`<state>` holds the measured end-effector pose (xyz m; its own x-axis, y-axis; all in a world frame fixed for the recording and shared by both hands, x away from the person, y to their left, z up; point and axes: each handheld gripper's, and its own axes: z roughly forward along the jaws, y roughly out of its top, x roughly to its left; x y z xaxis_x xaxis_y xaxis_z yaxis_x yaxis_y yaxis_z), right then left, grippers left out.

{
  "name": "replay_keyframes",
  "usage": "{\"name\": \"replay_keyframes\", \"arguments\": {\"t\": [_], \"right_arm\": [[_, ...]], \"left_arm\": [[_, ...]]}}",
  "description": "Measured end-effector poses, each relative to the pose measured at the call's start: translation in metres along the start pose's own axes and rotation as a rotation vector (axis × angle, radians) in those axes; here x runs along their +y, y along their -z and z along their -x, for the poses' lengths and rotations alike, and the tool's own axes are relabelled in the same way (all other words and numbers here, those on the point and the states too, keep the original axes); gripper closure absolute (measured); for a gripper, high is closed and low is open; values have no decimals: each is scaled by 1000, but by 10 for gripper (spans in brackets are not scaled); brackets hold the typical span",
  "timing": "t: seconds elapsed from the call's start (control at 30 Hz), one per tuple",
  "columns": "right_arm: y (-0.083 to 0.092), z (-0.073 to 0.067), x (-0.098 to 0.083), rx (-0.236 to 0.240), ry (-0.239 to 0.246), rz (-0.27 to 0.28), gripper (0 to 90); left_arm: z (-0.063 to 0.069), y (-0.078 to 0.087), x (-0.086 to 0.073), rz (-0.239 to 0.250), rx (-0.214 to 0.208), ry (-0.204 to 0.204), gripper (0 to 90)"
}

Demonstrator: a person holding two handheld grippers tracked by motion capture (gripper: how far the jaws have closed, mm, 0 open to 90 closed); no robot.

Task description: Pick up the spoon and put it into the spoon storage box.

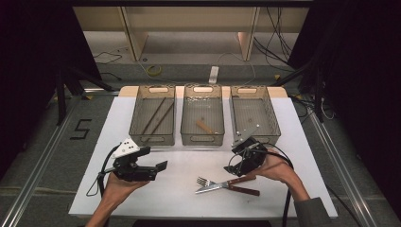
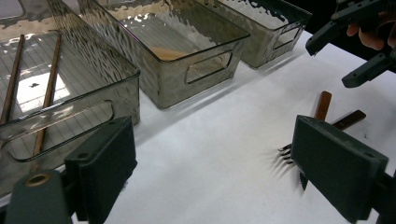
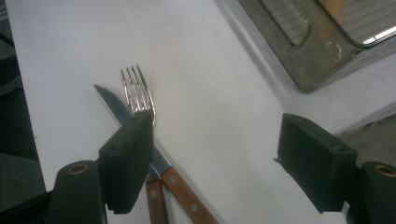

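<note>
Both sets of jaws stand wide apart, nothing between them. Your right gripper (image 1: 246, 153) hovers just above and to the right of the fork (image 3: 136, 89) and knife (image 3: 114, 105), which lie crossed on the white table (image 1: 189, 198) near you, right of centre. Tines and blade tip point left, wooden handles right, the two touching where they cross.

Likely step: pick one utensil and sort it into a bin. The left bin (image 1: 152, 116) holds two chopsticks (image 1: 158, 116), the middle bin (image 1: 202, 116) a small wooden piece, and the right bin (image 1: 254, 113) looks empty from above.

Tips:
- Grab a handle, not the steel. It's thicker and the wood is less slippery.
- In the right gripper view the handles run under your left jaw pad. Shift so one handle only sits between the pads.
- Take whichever utensil lies on top first. I can't tell which that is.
- Come down flat to the table, then close.

Your left gripper (image 1: 153, 168) waits at the near left, aimed at the utensils. Keep it clear.
</note>
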<state>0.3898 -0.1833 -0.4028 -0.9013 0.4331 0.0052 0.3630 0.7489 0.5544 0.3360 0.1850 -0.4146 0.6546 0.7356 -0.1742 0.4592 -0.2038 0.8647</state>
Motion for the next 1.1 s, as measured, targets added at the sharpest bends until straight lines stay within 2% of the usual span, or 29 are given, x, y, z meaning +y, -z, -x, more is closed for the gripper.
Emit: {"name": "replay_keyframes", "arguments": {"t": [0.13, 0.47, 0.6, 0.87, 0.9, 1.1], "right_arm": [[-2, -1, -2, 1, 12, -39, 285], [-5, -5, -9, 5, 31, -98, 300], [-7, -6, -10, 0, 53, -110, 299], [-9, -10, -14, -7, 57, -161, 298], [-9, -9, -15, -11, 72, -162, 298], [-10, -10, -19, -20, 94, -204, 305]], "left_arm": [[-1, 0, 0, 0, 1, 2, 133], [-1, 0, 0, 0, 0, 1, 133], [-2, 0, 0, 1, 0, 3, 133], [-1, 0, 1, 1, -2, 3, 133], [-1, -1, 1, 1, -2, 5, 133], [-1, -1, 1, 1, -4, 1, 133]]}}
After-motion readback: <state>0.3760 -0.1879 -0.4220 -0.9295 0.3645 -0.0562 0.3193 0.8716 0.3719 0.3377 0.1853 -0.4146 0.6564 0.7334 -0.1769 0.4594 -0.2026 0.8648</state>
